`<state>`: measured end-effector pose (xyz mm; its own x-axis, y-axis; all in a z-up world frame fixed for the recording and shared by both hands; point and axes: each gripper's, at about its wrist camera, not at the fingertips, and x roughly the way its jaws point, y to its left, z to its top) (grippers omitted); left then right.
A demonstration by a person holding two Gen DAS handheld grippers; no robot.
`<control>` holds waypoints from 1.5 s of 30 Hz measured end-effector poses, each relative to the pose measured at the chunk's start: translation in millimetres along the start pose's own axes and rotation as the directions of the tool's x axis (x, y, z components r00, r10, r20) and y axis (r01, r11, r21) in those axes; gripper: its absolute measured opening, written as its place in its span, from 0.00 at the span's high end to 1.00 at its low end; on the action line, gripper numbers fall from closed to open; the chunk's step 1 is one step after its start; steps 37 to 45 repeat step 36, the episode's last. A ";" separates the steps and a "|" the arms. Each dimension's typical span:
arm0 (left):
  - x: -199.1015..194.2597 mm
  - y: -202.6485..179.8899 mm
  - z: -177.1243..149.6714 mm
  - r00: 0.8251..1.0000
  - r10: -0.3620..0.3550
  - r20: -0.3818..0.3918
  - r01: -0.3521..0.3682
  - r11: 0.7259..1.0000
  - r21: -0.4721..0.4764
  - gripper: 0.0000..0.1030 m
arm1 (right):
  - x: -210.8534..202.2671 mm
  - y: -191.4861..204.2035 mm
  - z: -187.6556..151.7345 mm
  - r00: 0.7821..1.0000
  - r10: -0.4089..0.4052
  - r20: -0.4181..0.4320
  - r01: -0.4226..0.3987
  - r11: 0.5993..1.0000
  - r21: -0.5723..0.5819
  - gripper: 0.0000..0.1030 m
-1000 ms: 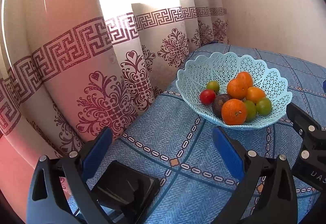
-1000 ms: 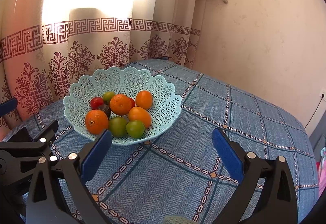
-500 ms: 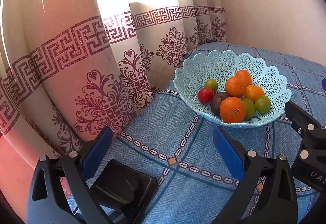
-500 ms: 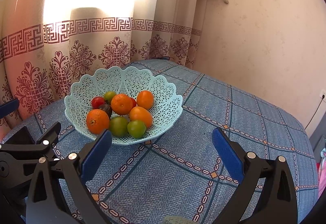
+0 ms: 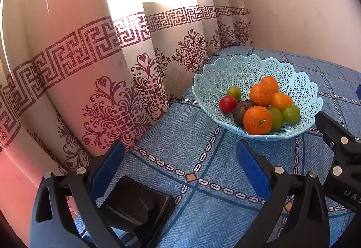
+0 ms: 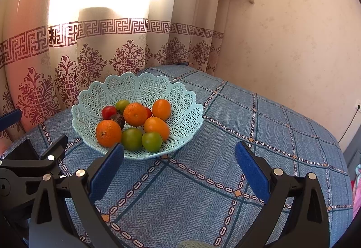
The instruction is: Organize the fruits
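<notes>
My left claw (image 5: 179,164) hangs with its blue pads spread wide and nothing between them, low over the blue patterned cloth of the counter (image 5: 203,157). My right claw (image 6: 179,163) is spread the same way, empty, above the same cloth. The light-blue lattice basket (image 6: 180,99) sits on the counter ahead of both claws, near the curtain (image 6: 90,49) side, and neither claw touches it. In my right view the left pad (image 6: 107,171) overlaps the basket's near rim, though I cannot tell whether it is actually close to it. All the fruit lies inside the basket, heaped toward its front: a big orange (image 6: 108,133) at the near left, a second orange (image 6: 135,114) on top of the pile, and two smaller smooth orange fruits (image 6: 156,128) to the right. Two green fruits (image 6: 152,142) rest side by side against the near rim, a third green one (image 6: 122,105) lies at the back, a red tomato (image 6: 109,112) is beside it, and a dark purplish fruit (image 6: 118,119) is wedged between the tomato and the big orange. Another bit of red peeks from behind the top orange. From my left view a black phone-like slab (image 5: 135,205) lies on the cloth under my left claw, near the counter's edge.
</notes>
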<state>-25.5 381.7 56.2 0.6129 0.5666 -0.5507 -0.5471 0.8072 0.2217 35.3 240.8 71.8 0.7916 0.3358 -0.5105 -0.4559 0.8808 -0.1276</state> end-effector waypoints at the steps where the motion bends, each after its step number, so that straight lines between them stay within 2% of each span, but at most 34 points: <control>1: 0.1 0.1 0.0 1.000 0.000 0.000 0.000 1.000 0.000 0.03 | 0.1 0.6 -0.5 1.000 0.000 0.000 0.000 1.000 -0.001 0.05; 13: 0.4 0.4 -1.8 1.000 0.000 0.002 0.000 1.000 0.002 0.03 | 2.4 -3.9 -2.6 0.999 0.050 -0.021 -0.049 0.998 0.030 0.05; 21: -4.9 1.2 -2.6 1.000 0.004 0.008 -0.004 1.000 0.002 0.03 | -7.3 -3.3 -3.1 0.999 0.038 0.029 -0.039 0.999 0.013 0.05; 30: -10.6 5.2 -0.4 1.000 0.001 0.018 -0.001 1.000 0.000 0.03 | -4.3 -7.3 -0.6 0.999 0.051 -0.003 -0.051 0.998 0.035 0.05; 36: -18.7 2.2 0.9 1.000 -0.018 0.025 0.017 1.000 0.007 0.03 | -7.9 -12.1 4.1 1.000 0.013 -0.006 -0.013 0.999 0.033 0.05; 45: -18.7 2.2 0.9 1.000 -0.018 0.025 0.017 1.000 0.007 0.03 | -7.9 -12.1 4.1 1.000 0.013 -0.006 -0.013 0.999 0.033 0.05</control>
